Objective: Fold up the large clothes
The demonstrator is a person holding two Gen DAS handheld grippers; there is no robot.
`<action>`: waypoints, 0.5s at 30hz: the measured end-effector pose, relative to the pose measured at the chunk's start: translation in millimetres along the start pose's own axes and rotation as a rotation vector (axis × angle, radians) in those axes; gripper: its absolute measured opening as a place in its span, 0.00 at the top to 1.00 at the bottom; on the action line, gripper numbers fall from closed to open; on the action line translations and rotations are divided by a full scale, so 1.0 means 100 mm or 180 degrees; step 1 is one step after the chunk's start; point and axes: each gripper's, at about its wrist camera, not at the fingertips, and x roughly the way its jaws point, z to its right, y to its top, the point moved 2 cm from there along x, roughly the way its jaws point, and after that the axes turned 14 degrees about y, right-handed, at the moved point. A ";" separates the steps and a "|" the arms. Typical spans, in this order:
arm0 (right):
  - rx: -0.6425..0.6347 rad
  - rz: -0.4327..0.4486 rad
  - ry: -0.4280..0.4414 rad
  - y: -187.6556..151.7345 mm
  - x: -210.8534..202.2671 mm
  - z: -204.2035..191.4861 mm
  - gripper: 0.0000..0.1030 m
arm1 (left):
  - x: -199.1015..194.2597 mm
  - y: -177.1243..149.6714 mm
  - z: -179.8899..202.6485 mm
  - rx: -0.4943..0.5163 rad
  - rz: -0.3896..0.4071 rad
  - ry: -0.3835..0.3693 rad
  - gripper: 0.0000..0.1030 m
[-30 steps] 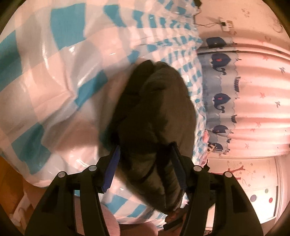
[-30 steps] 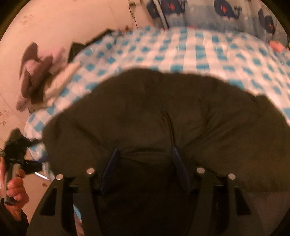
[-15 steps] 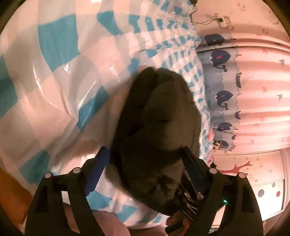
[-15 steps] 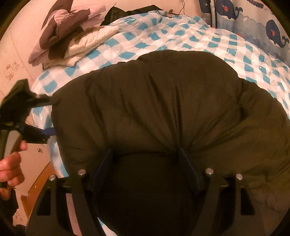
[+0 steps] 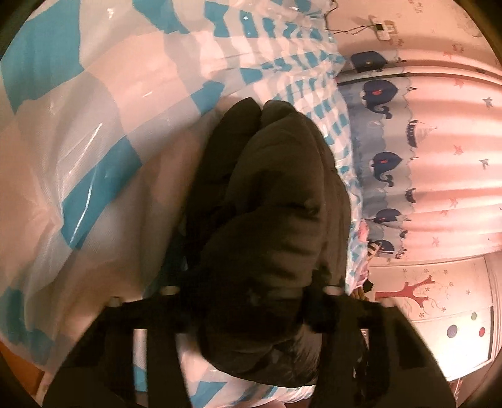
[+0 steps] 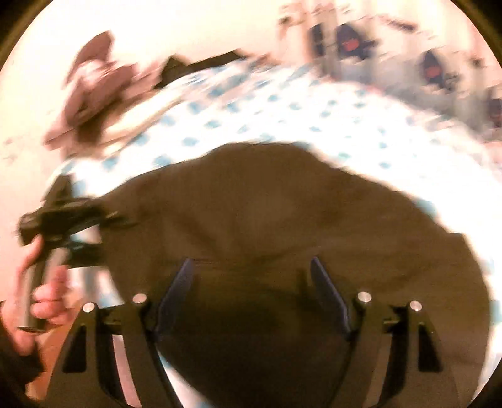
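left gripper (image 5: 251, 298) now narrower around dark padded garment (image 5: 269, 204), formerly wide

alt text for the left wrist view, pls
The left gripper is closing around a bulky dark padded garment bunched on a blue-and-white checked bed cover. A whale-print curtain hangs at right.

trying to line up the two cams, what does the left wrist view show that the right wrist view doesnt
Left wrist view only: the tree-painted cabinet and a wall socket.

Right wrist view only: the person's hand holding the left gripper, and a heap of clothes at the far end of the bed.

Both: the dark padded jacket, the blue-checked cover and the whale curtain. The left gripper's jaws are closing with the jacket between them; the right gripper is opening over it.
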 end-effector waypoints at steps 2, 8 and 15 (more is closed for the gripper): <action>0.0174 -0.0017 -0.0320 -0.07 -0.07 0.29 0.26 | -0.02 -0.02 0.01 0.0006 0.0056 -0.0026 0.73; 0.0376 -0.0444 -0.0526 -0.48 0.31 0.75 0.23 | -0.18 -0.11 0.27 0.0231 0.0279 -0.0148 0.81; 0.0288 -0.0042 -0.0583 -0.36 -0.14 0.56 0.20 | -0.53 -0.28 0.79 0.0819 0.0610 -0.0250 0.81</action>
